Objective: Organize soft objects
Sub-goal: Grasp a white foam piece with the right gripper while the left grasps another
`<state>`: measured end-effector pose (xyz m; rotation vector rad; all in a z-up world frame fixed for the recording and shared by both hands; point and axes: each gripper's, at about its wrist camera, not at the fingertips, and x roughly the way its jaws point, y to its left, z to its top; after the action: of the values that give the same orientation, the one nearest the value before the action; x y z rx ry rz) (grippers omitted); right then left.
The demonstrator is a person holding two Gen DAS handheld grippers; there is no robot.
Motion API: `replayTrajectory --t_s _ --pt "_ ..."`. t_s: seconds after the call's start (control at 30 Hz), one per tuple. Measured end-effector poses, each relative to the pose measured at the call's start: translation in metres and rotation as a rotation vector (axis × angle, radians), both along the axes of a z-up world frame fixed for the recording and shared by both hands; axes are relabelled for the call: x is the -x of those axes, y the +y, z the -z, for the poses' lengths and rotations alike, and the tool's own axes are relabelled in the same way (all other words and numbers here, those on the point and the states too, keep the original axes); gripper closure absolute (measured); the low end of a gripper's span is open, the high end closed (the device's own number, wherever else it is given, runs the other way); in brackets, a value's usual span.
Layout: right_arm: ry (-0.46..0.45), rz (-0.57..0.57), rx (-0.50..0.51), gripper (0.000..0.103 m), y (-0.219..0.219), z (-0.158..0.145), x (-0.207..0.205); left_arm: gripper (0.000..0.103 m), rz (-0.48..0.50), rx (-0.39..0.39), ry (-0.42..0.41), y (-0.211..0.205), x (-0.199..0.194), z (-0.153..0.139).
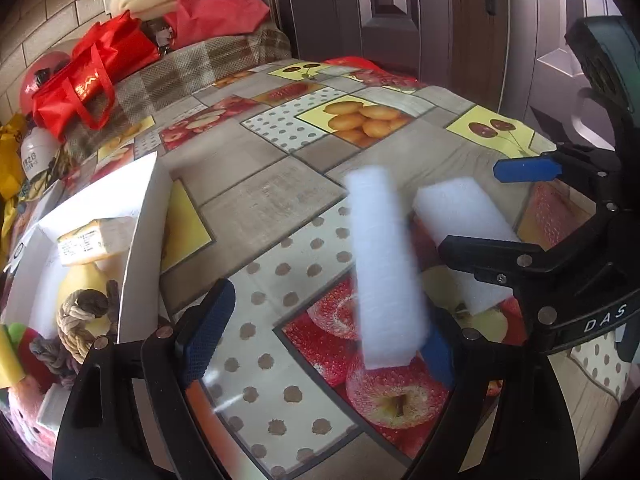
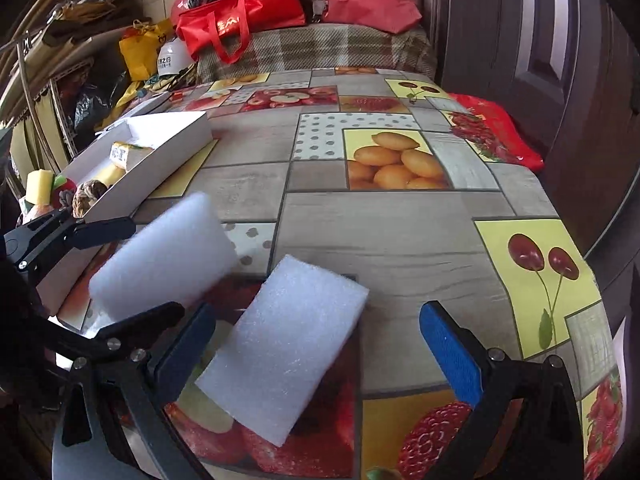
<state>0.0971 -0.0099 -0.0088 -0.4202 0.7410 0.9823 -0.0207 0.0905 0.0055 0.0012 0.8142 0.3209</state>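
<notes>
Two white foam blocks are in view. One foam block [image 1: 386, 268] is blurred and stands on end against the right finger of my left gripper [image 1: 320, 332], whose jaws are wide apart; it also shows in the right wrist view [image 2: 164, 256]. The second foam block [image 2: 282, 348] lies flat on the fruit-print tablecloth [image 2: 400, 220] between the open fingers of my right gripper [image 2: 320, 356]; it also shows in the left wrist view [image 1: 464, 216]. A white box [image 1: 140, 220] at the left holds soft things: a rope toy [image 1: 80, 320], a yellow sponge, plush pieces.
Red bags [image 1: 92, 76] and a plaid cushion [image 2: 320, 52] lie past the table's far edge. A dark door [image 1: 400, 12] stands behind. The right gripper's body [image 1: 580, 240] crowds the right side of the left wrist view. Clutter and shelves [image 2: 60, 80] sit left.
</notes>
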Motion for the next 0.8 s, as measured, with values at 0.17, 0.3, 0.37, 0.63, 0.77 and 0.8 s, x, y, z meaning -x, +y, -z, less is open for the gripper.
replayTrajectory --t_s 0.17,0.3,0.37,0.63,0.77,0.8 --pt "0.020 0.021 0.031 0.003 -0.008 0.003 -0.006 0.018 0.000 -0.005 -0.003 -0.002 -0.001 0.001" --pt "0.005 0.060 0.040 0.003 -0.022 0.002 -0.018 0.018 -0.004 0.035 -0.014 0.004 0.006 0.000" --pt "0.011 0.076 0.034 0.003 -0.027 0.002 -0.024 0.018 0.011 0.051 -0.032 0.004 0.009 -0.002" --pt "0.005 0.042 0.065 0.005 -0.014 0.006 -0.007 0.018 0.072 0.022 -0.024 -0.012 -0.008 -0.003" --pt "0.036 0.066 0.069 0.007 -0.018 0.010 -0.014 0.036 0.107 0.050 -0.020 -0.013 -0.014 -0.002" --pt "0.044 0.059 0.074 0.015 -0.019 0.011 -0.014 0.066 0.113 0.058 -0.004 -0.012 -0.017 0.000"
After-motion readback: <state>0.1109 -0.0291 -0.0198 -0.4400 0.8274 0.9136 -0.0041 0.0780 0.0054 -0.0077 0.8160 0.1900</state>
